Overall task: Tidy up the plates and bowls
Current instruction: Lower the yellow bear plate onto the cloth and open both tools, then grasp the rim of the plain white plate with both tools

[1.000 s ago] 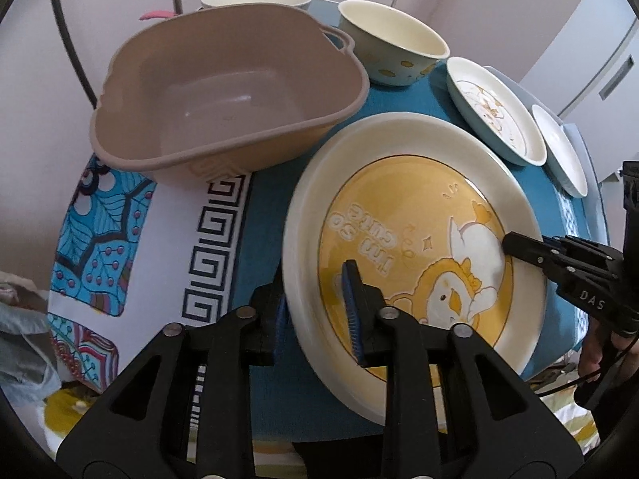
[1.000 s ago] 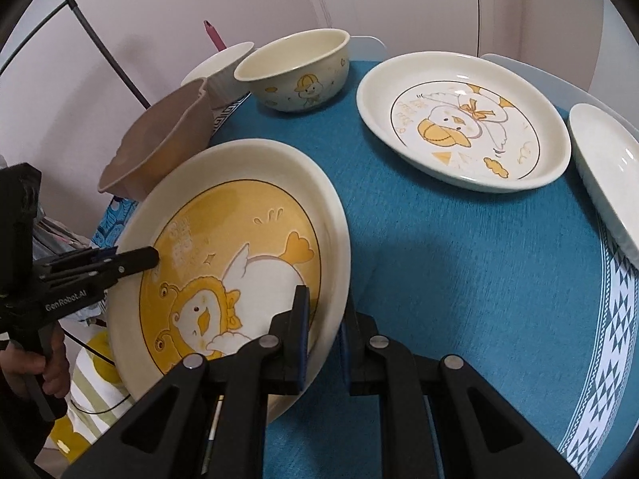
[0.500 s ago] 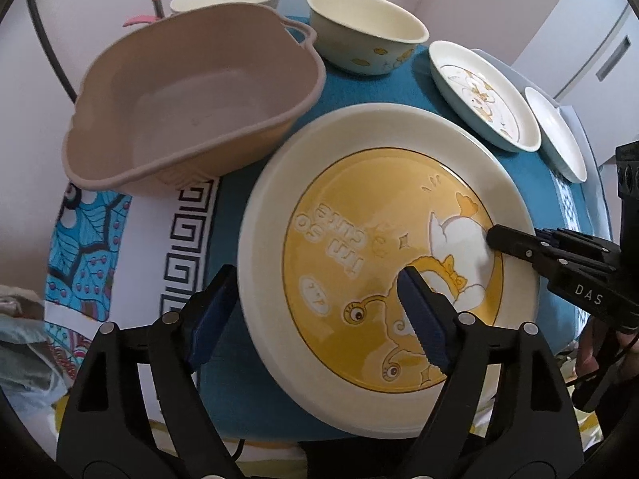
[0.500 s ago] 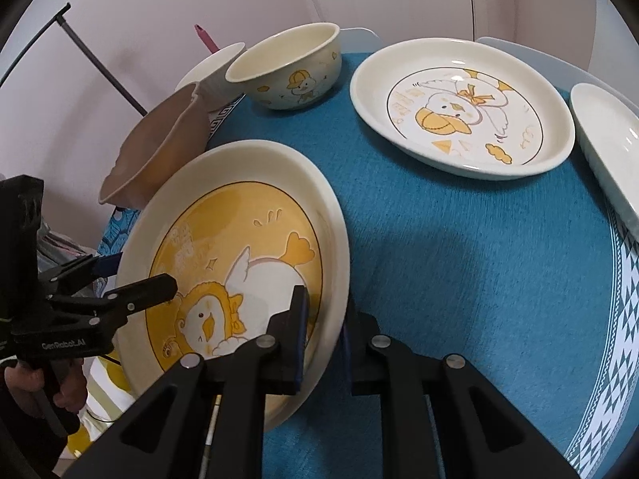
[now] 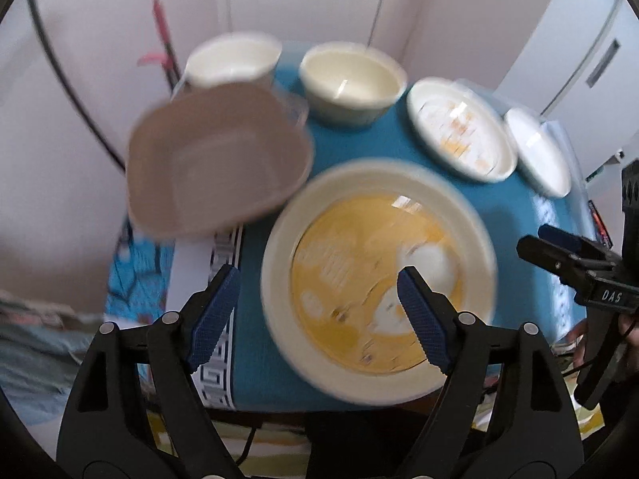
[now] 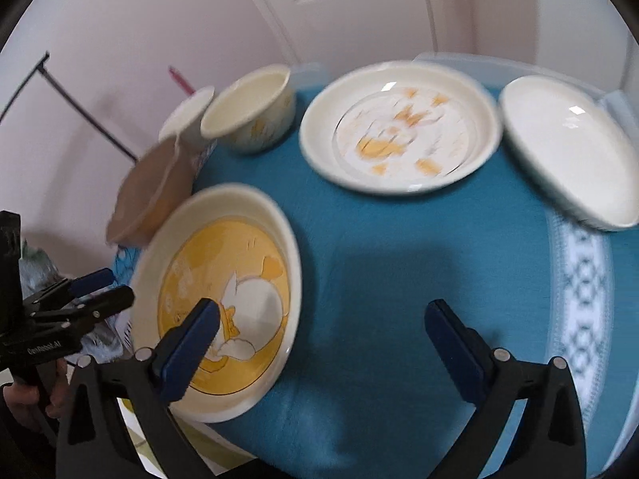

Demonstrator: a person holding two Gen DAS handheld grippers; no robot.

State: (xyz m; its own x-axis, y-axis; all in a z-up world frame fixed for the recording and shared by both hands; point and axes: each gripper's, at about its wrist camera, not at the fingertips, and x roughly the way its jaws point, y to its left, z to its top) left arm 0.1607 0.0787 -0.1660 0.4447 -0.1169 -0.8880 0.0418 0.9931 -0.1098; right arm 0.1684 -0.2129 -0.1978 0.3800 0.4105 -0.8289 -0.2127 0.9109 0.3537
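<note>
A large cream plate with a yellow duck picture (image 5: 379, 275) (image 6: 223, 291) lies flat on the blue tablecloth (image 6: 399, 259) near the front edge. My left gripper (image 5: 315, 279) hovers open above the plate's left rim and touches nothing. My right gripper (image 6: 323, 311) is above the plate's right rim, its jaws opening wide, with nothing pressed between them. Each gripper also shows at the side of the other's view: right gripper (image 5: 551, 247), left gripper (image 6: 104, 287). Both views are motion-blurred.
A pinkish-brown plastic basin (image 5: 215, 163) (image 6: 155, 195) stands left of the plate. Behind it are two cream bowls (image 5: 351, 80) (image 5: 233, 60). A smaller duck plate (image 6: 399, 127) and a plain white plate (image 6: 567, 147) sit at the back right.
Both grippers were shut on the yellow plate's rims. The left opened first, then the right. Both have risen away, and the plate rests on the cloth.
</note>
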